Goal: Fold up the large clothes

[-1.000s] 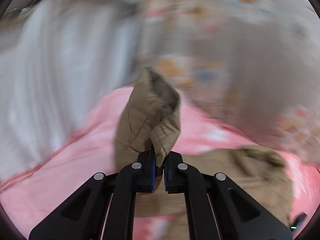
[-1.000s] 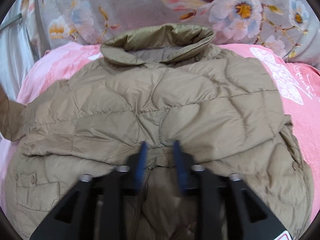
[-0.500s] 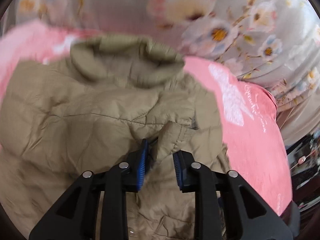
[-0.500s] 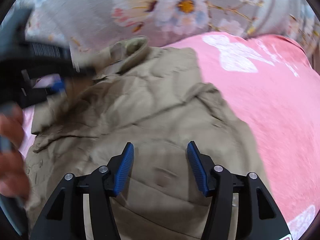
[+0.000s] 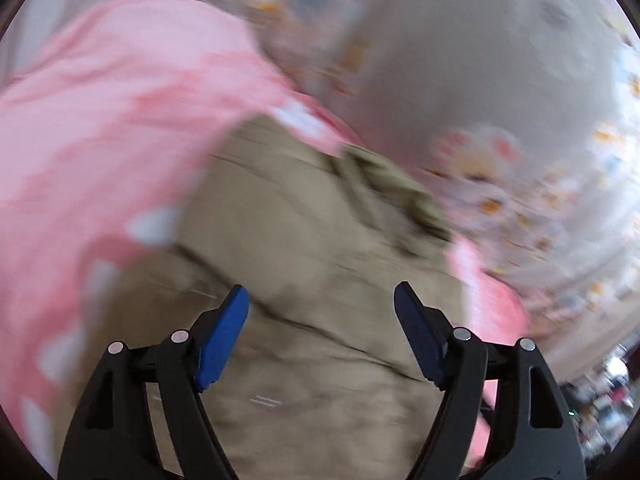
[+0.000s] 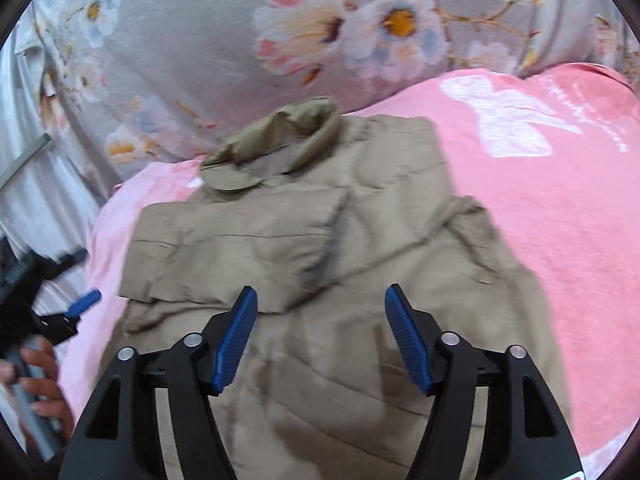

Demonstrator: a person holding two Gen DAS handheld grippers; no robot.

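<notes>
Overhead, tan quilted jacket [image 6: 320, 240] on pink blanket [image 6: 560, 200], left gripper [image 5: 321, 312] and right gripper [image 6: 321, 312] jaws spread, empty.

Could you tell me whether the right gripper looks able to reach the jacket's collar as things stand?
Probably yes: the right gripper is open above the jacket, and nothing lies between it and the collar.

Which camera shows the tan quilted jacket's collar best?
The right wrist view: the tan quilted jacket's collar is sharp, lying against the floral cushion. The left wrist view shows it only as a motion-blurred smear.
</notes>
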